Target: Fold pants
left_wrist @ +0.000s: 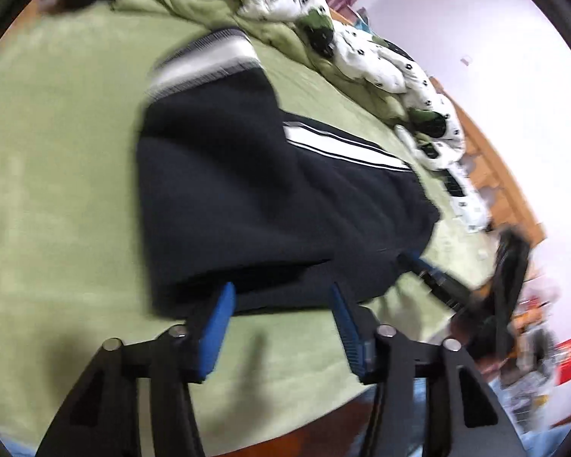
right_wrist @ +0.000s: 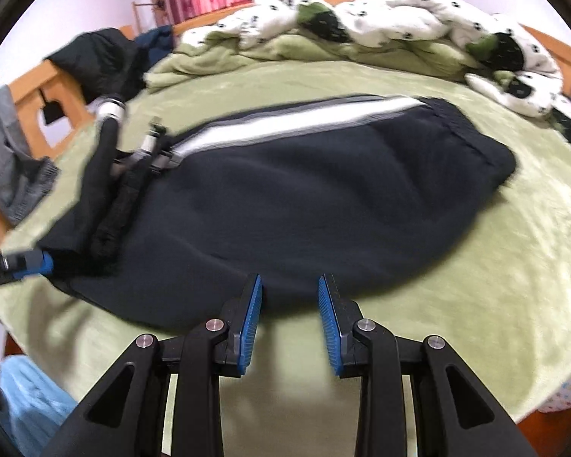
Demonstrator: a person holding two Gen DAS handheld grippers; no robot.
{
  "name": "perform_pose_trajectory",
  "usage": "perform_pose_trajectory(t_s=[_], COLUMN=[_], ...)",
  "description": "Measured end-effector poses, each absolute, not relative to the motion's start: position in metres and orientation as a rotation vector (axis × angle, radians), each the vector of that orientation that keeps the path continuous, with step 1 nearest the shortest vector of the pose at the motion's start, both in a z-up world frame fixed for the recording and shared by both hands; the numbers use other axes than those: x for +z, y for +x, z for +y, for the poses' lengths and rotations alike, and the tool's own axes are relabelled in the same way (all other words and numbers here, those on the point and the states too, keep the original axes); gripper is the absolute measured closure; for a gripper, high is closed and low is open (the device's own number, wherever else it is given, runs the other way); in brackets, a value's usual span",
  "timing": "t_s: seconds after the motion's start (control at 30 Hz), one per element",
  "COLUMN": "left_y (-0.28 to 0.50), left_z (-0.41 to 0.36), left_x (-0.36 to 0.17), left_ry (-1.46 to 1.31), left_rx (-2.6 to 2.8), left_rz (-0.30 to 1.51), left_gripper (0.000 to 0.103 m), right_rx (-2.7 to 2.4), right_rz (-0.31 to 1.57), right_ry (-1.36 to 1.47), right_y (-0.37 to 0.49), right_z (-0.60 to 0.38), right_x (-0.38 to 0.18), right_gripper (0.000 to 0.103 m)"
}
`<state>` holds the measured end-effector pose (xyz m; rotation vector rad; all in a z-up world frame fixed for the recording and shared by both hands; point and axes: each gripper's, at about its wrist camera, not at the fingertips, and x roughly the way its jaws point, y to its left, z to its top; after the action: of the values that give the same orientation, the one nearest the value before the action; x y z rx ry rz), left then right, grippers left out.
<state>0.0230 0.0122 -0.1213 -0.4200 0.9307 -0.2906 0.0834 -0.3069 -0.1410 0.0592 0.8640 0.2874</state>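
Left wrist view first: the pants (left_wrist: 247, 190) lie folded on the green blanket (left_wrist: 57, 190), long axis running from about ten o'clock to four o'clock. The striped cuff end points up toward eleven, and a white side stripe shows along the two o'clock edge. Dark navy, thick and soft-looking, with blur over the far end. The left gripper (left_wrist: 281, 304) sits at six o'clock, its blue pads spread apart, nothing pinched, tips at the near fold of the cloth. The right gripper (left_wrist: 418, 262) shows at four o'clock by the pants' edge; too blurred there to tell how its jaws stand.

Right wrist view now: the pants (right_wrist: 304, 198) stretch across the middle, long axis from eight o'clock to two o'clock, waistband end toward two. A white and grey stripe runs along the far edge. The fabric lies mostly flat, bunched at the nine o'clock end. The right gripper (right_wrist: 290, 297) is at six o'clock, pads parted with a clear gap, empty, just over the near hem. The left gripper (right_wrist: 42, 261) pokes in at nine o'clock, against the dark cloth. A crumpled quilt (right_wrist: 361, 15) sits at twelve.
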Motion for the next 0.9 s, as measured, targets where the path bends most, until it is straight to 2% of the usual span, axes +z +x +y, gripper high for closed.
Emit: perform_pose_trajectory(t_s=[0.07,0.13,0.17,0.47,0.5,0.53,0.57,0.63,0.9], left_y=[0.017,0.01,0.008,-0.007,-0.008,-0.008,-0.008,-0.006,0.01], left_z=[0.023,0.043,0.049,0.104,0.107,0.108,0.109,0.107,0.073], left_x=[-0.122,-0.128,-0.132,-0.161,-0.162,-0.163,-0.163,-0.163,-0.149], left_ry=[-0.39,-0.388,-0.398,-0.554,-0.57,-0.58,-0.589,-0.601,-0.589], left_rx=[-0.23,-0.173,-0.158,-0.101,-0.103,-0.108,-0.114,-0.123,-0.208], left_rz=[0.933,0.955,0.964,1.003,1.002,1.0,1.0,1.002,0.962], left_gripper=[0.052,0.051,0.051,0.051,0.051,0.051,0.051,0.051,0.051], right_rx=[0.35,0.425,0.458,0.559,0.551,0.555,0.565,0.56,0.55], right_rz=[0.857,0.848,0.845,0.89,0.897,0.891,0.88,0.839,0.696], right_ry=[0.086,0.111,0.121,0.132,0.134,0.139,0.14,0.099,0.126], right_y=[0.087,0.09,0.091,0.101,0.103,0.103,0.101,0.095,0.098], right_z=[-0.286,-0.262,-0.251,-0.165,-0.161,-0.158,-0.155,-0.151,-0.198], right_x=[-0.134,-0.128,-0.126,-0.14,-0.143,-0.144,-0.143,-0.136,-0.088], right_gripper=[0.068,0.059,0.058,0.057,0.063,0.077,0.078,0.089,0.094])
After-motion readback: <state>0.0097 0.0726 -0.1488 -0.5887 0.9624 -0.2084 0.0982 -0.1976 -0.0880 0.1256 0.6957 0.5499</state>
